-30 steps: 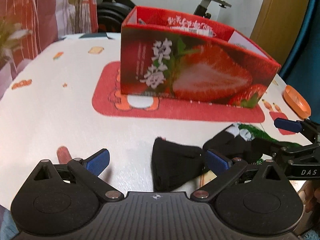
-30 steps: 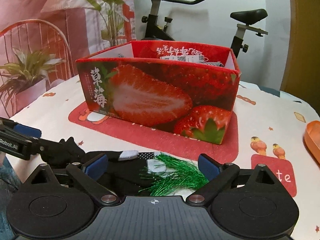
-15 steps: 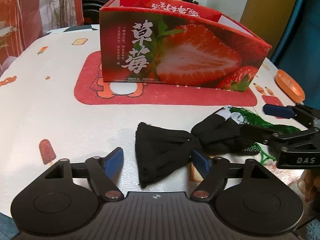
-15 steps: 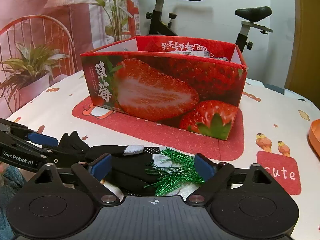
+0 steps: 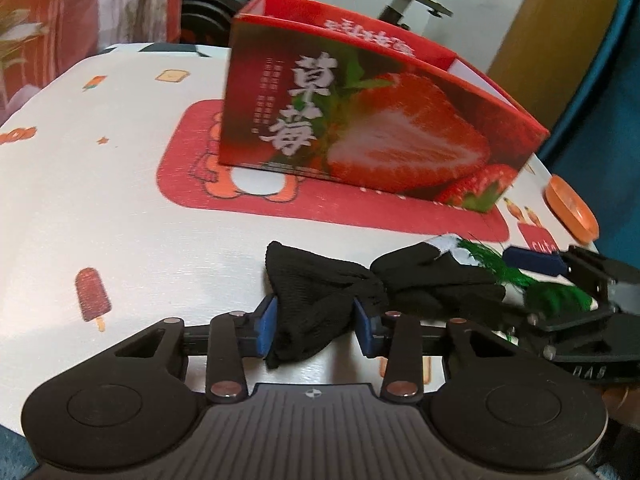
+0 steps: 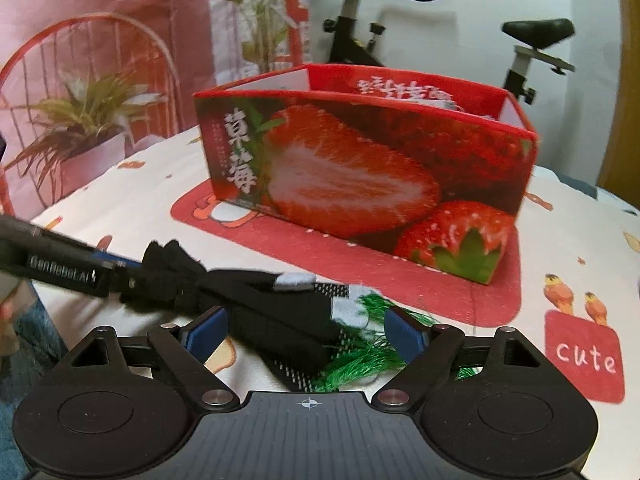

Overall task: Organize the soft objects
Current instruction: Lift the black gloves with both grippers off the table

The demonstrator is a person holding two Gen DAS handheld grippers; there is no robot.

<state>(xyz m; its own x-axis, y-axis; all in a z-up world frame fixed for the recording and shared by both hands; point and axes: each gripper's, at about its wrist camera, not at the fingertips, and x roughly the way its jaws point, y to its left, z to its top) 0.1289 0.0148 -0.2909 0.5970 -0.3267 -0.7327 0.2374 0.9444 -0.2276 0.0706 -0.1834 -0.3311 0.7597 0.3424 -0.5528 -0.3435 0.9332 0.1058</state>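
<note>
The black sock point(image 5: 320, 300) is matt, ribbed knit cloth, and the green tinsel point(image 6: 360, 354) beside it is shiny, stringy foil. The strawberry box point(image 5: 360, 128) is glossy printed cardboard standing on a smooth, slightly sheeny printed tablecloth point(image 5: 120, 200). The left gripper point(image 5: 314, 328) is matt black plastic with blue rubbery pads point(image 5: 266, 326) and bright metal rivets.
</note>
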